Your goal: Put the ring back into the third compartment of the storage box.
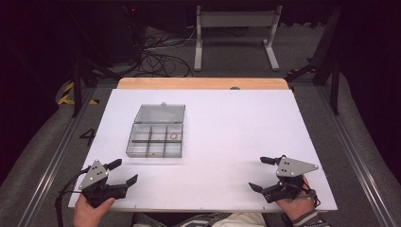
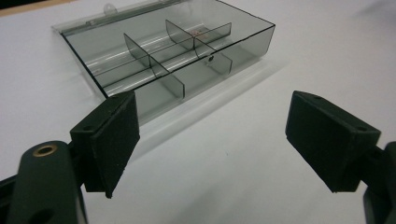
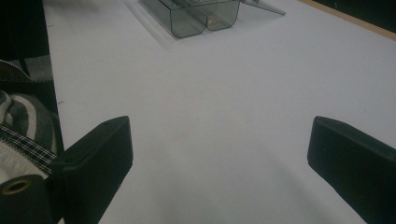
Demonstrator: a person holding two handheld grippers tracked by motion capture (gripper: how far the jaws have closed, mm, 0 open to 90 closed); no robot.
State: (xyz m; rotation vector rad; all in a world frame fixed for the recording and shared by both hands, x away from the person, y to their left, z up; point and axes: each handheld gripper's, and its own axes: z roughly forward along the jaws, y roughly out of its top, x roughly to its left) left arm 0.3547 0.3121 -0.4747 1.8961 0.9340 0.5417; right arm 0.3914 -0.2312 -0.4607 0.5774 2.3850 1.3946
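A dark room surrounds a white table, with a tangle of cables on the floor beyond it at twelve o'clock and a grey metal stand behind the far wooden edge.

On the table, toward ten o'clock from its middle, sits a clear smoky plastic organiser box, its lid laid open flat on the far side. Dividers split it into small compartments. From above, a small ring-shaped thing lies in a compartment on the box's right side.

The left gripper rests at seven o'clock, held in the person's left hand, jaws spread wide and gripping nothing. Its own view looks straight across the box from close by and shows the divider walls and a small dark speck on one of them, which the high view is too far off to show.

The right gripper sits at five o'clock in the right hand, jaws likewise wide apart and empty, well apart from the box. Its own view catches the box's rounded corner at the far end of the bare table, and striped and checked cloth at nine o'clock.
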